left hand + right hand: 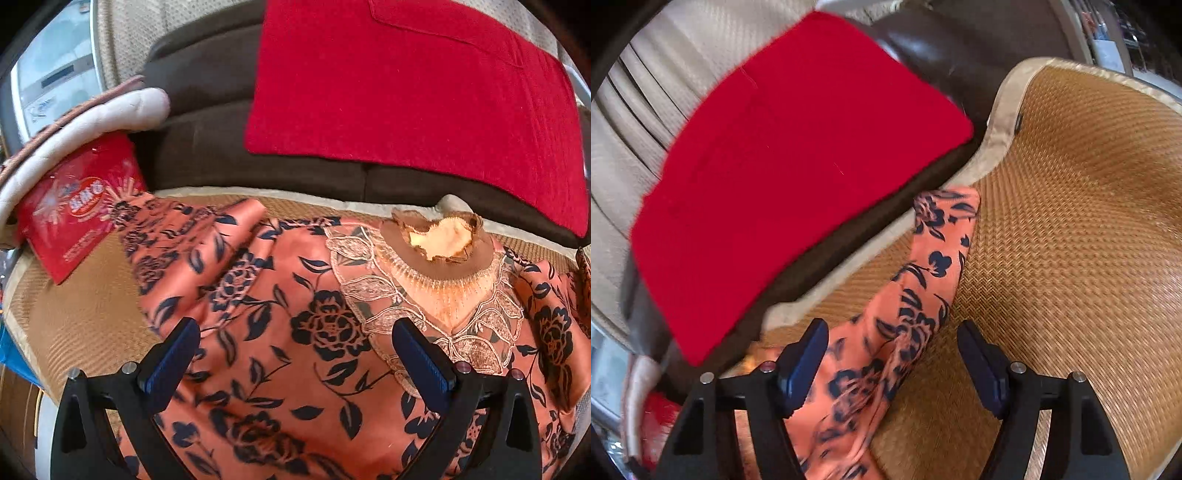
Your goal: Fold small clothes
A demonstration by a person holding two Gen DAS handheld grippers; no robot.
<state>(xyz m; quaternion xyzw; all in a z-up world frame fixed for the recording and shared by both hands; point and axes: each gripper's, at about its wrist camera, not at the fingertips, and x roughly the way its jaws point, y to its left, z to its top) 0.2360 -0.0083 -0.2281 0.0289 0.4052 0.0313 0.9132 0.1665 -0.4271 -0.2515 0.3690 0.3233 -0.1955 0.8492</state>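
Note:
An orange garment (pixel 295 277) with a dark flower print lies spread on a woven mat (pixel 85 306). Its lace neckline and brown collar (pixel 443 266) face the far edge, and one sleeve (pixel 184 236) stretches to the left. My left gripper (pixel 295 328) hovers open over the chest of the garment, with nothing between its fingers. In the right wrist view the other sleeve (pixel 923 273) runs along the mat (pixel 1071 221). My right gripper (pixel 892 326) is open above it. The cloth passes between the fingers nearer the left one, and the pads do not press on it.
A red cloth (pixel 406 92) lies over the brown sofa seat (pixel 207 147) behind the mat and also shows in the right wrist view (pixel 794 166). A red printed packet (pixel 74 214) and a white padded cushion (pixel 92 122) sit at the mat's far left corner.

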